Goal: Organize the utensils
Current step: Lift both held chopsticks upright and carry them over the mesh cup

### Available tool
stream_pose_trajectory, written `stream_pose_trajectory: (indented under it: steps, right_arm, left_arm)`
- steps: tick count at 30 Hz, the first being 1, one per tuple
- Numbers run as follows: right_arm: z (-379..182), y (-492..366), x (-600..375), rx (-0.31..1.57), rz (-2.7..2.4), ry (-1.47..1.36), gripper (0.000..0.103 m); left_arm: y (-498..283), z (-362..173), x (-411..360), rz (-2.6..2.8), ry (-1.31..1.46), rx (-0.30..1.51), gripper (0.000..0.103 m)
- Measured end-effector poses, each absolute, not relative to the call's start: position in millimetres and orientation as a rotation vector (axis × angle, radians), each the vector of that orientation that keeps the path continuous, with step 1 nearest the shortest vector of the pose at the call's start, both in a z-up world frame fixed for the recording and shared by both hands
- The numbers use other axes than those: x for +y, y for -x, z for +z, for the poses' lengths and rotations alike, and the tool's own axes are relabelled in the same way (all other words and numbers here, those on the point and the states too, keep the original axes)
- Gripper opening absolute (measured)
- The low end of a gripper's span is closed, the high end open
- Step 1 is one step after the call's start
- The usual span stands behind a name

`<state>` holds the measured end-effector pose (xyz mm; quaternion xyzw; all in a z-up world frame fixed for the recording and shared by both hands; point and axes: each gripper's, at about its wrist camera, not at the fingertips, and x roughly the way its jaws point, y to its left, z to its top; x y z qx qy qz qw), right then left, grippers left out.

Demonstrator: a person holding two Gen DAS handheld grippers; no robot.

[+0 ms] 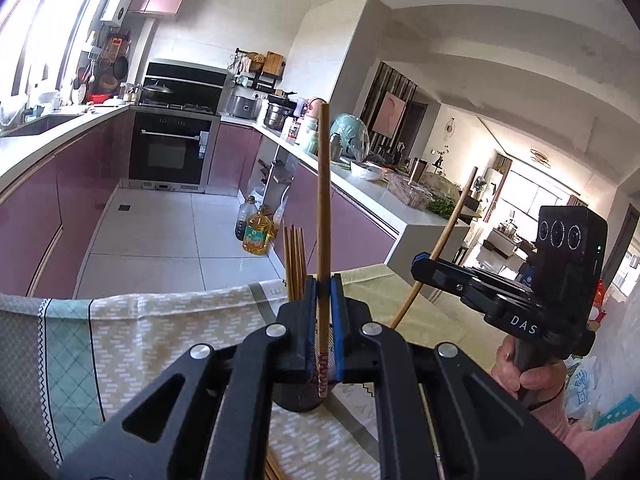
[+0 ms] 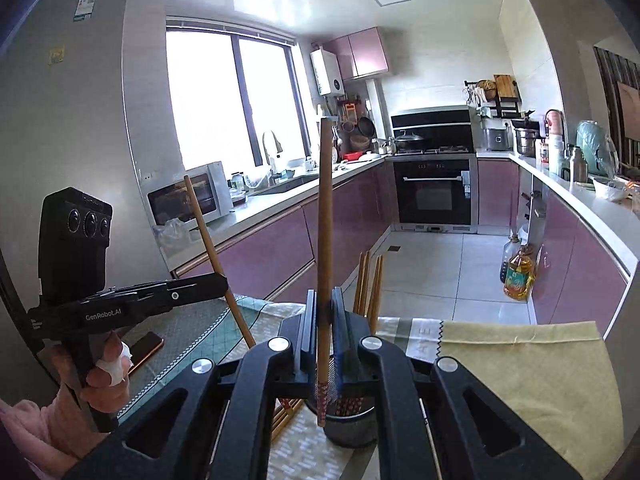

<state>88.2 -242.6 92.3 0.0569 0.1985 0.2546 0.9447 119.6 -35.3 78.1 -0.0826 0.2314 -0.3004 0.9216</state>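
Note:
My left gripper (image 1: 323,280) is shut on a wooden chopstick (image 1: 323,200) held upright, its patterned end just above a dark utensil cup (image 1: 298,402). Several chopsticks (image 1: 295,264) stand in that cup. My right gripper (image 2: 324,294) is shut on another upright chopstick (image 2: 325,216), its patterned end over the same dark cup (image 2: 350,430), where more chopsticks (image 2: 370,286) stand. In the left wrist view the right gripper (image 1: 420,260) shows at the right with its chopstick (image 1: 448,236) slanted. In the right wrist view the left gripper (image 2: 218,280) shows at the left with its chopstick (image 2: 216,256).
A patterned tablecloth (image 1: 160,332) covers the table under the cup. Loose chopsticks (image 2: 286,414) lie on it beside the cup. A phone (image 2: 146,348) lies at the table's left. An oil bottle (image 1: 258,236) stands on the floor by purple cabinets (image 2: 280,248).

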Motion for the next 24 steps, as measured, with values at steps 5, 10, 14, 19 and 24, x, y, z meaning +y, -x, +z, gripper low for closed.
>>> stream_pose_trajectory:
  steps: [5, 10, 14, 19, 24]
  right_arm:
    - [94, -100, -249, 0.386, 0.502, -0.133, 0.006]
    - [87, -113, -251, 0.391, 0.492, -0.154, 0.006]
    - [75, -126, -248, 0.437, 0.481, -0.146, 0.006]
    - [54, -138, -237, 0.554, 0.493, -0.118, 0.006]
    - [31, -154, -223, 0.685, 0.488, -0.084, 0.006]
  left_arm:
    - [-131, 84, -54, -0.584, 0.119, 0.461, 0.007]
    - [-141, 72, -70, -0.555, 0.07, 0.496, 0.007]
    - [-145, 59, -79, -0.549, 0.035, 0.547, 0.007]
    - [-155, 35, -83, -0.592, 0.013, 0.638, 0.007]
    - [-172, 13, -81, -0.608, 0.013, 0.719, 0.008]
